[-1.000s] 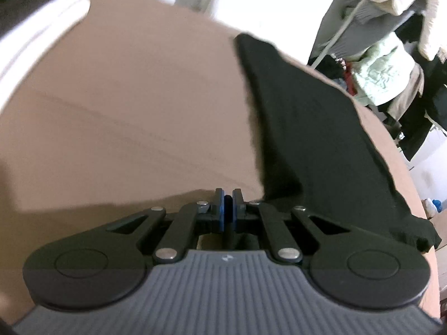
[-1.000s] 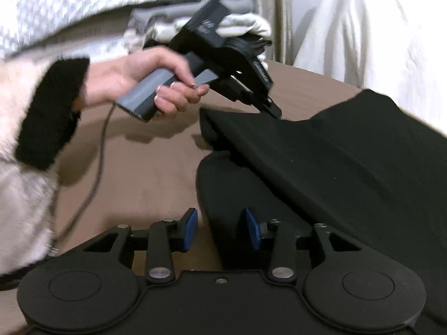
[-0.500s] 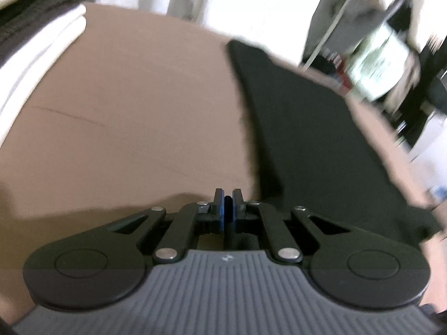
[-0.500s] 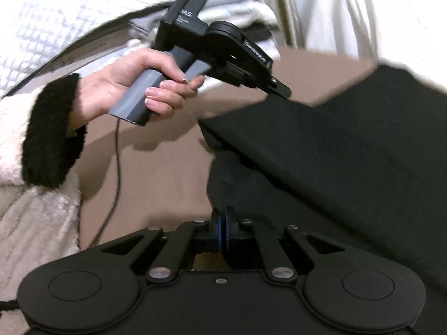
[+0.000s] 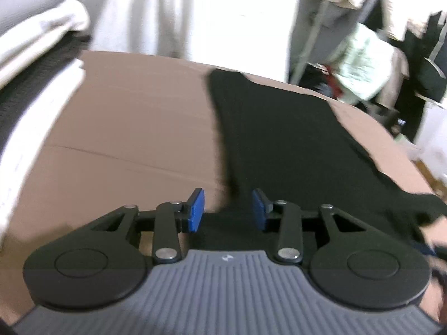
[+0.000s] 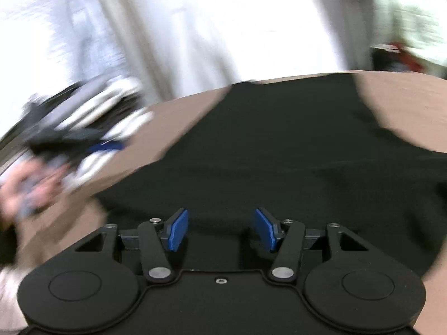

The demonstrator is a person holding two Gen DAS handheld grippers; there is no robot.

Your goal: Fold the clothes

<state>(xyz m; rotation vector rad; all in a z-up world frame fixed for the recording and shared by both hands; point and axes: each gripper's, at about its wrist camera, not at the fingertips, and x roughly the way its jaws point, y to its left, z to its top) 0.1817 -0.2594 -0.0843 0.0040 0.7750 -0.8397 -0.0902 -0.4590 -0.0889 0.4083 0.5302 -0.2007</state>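
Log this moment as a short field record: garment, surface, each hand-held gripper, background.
garment: black garment, lying flat, long and narrow in the left wrist view
surface: brown tabletop
left hand-held gripper: open, blue pads apart, above the garment's near left edge
right hand-held gripper: open, blue pads apart, over the garment's near end
stack at left: folded white and dark clothes beside the surface
background: white curtain; cluttered clothes pile at far right
image quality: motion blur in both views, stronger in the right wrist view

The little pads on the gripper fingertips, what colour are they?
Bright blue pads, set on black fingers; they show best in the right wrist view.
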